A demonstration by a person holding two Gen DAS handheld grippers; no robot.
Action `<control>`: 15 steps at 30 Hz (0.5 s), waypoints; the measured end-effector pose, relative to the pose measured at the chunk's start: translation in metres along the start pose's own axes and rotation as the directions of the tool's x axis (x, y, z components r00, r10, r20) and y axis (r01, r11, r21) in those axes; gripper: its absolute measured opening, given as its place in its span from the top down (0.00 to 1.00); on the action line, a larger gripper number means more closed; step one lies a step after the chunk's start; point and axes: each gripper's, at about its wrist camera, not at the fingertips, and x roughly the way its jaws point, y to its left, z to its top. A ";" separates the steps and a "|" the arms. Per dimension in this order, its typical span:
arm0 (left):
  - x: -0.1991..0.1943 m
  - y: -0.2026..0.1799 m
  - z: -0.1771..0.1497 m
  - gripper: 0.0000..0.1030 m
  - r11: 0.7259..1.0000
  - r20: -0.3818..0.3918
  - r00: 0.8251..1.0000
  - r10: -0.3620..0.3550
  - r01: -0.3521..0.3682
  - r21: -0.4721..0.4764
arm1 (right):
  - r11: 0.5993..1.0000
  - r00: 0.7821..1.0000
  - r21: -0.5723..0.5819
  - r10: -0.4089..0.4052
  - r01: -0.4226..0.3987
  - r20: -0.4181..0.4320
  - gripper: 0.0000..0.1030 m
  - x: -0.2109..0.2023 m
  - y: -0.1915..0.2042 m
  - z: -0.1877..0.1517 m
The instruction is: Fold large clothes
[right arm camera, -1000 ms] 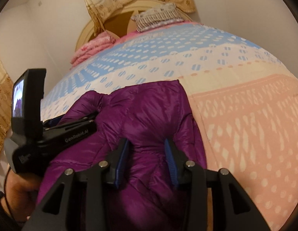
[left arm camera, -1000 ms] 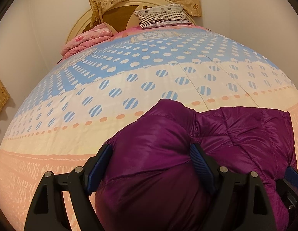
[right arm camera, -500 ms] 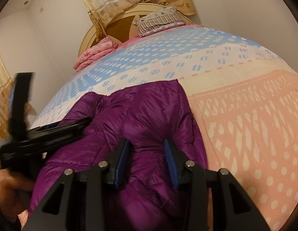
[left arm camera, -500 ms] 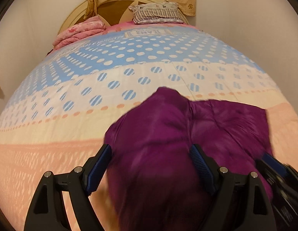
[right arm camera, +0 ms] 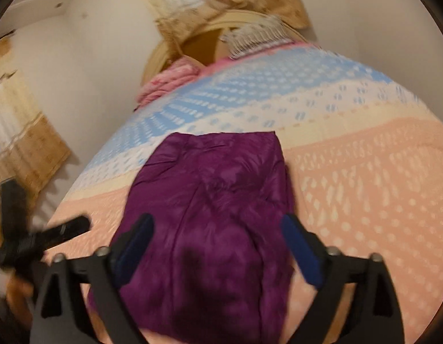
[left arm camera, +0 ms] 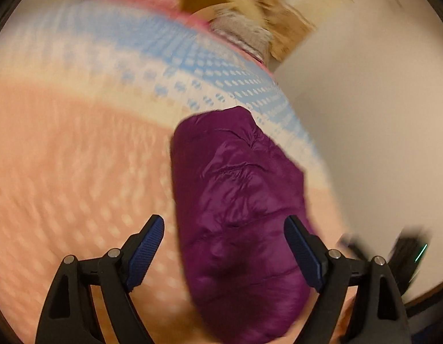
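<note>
My purple jacket (right arm camera: 210, 215) lies as a compact, roughly rectangular bundle on the bed (right arm camera: 364, 195), on the peach part of the cover with its far edge reaching the cream and blue bands. Judging by that shape, I think the folding is mostly done: no sleeve or hood sticks out in either view, and the far edge is fairly straight. What may remain is tidying; the near end is hidden under my tools, so I cannot say whether it is squared off.

My left gripper (left arm camera: 224, 252) has its jaws wide apart, one on each side of the near end of the jacket and not pressing it. My right gripper (right arm camera: 218, 246) is likewise spread wide, straddling the near part of the bundle and gripping nothing. Both views are blurred, the left one heavily.

The jacket is puffy and quilted with a slight sheen, creased along the stitched seams, and it bulges upward instead of lying flat. I judge it springy and liable to creep open. Far off, a pink blanket (right arm camera: 170, 83) and a striped pillow (right arm camera: 258, 37) rest by the headboard.
</note>
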 end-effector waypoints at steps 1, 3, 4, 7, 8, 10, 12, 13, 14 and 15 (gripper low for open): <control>0.003 0.004 0.003 0.15 0.999 0.004 0.999 -0.036 0.036 -0.040 | 1.000 1.000 -0.002 0.008 -0.008 -0.001 0.02 -0.006 -0.002 -0.002; 0.008 -0.003 0.006 0.15 1.000 0.045 0.999 -0.002 0.002 -0.009 | 0.998 0.999 0.041 0.044 -0.043 -0.019 0.01 -0.015 -0.016 -0.004; 0.012 -0.015 0.008 0.15 0.998 0.068 0.997 0.030 -0.034 0.048 | 0.995 0.998 0.090 0.049 -0.046 -0.031 0.01 -0.016 -0.026 -0.002; 0.027 -0.030 0.009 0.13 0.992 0.041 0.999 0.033 -0.038 0.124 | 0.965 0.997 0.253 0.075 -0.070 -0.012 0.01 -0.015 -0.059 0.005; 0.037 -0.034 0.008 0.13 0.989 0.018 0.998 0.062 -0.064 0.132 | 0.953 0.997 0.291 0.083 -0.079 -0.002 0.01 -0.012 -0.067 0.007; 0.054 -0.035 0.007 0.13 0.983 -0.009 0.994 0.111 -0.109 0.151 | 0.949 0.996 0.304 0.088 -0.080 -0.013 0.01 -0.002 -0.072 0.011; 0.068 -0.036 0.003 0.09 0.974 -0.006 0.987 0.160 -0.157 0.164 | 0.965 0.995 0.257 0.073 -0.055 -0.064 0.01 0.016 -0.067 0.014; 0.072 -0.035 0.002 0.07 0.974 0.008 0.986 0.167 -0.167 0.152 | 0.970 0.994 0.237 0.072 -0.051 -0.080 0.01 0.023 -0.065 0.014; 0.073 -0.033 0.000 0.05 0.974 0.014 0.985 0.173 -0.173 0.147 | 0.974 0.992 0.218 0.077 -0.054 -0.096 0.01 0.031 -0.062 0.014; 0.075 -0.033 -0.001 0.02 0.972 0.015 0.983 0.183 -0.183 0.149 | 0.977 0.991 0.206 0.077 -0.053 -0.108 0.01 0.037 -0.061 0.014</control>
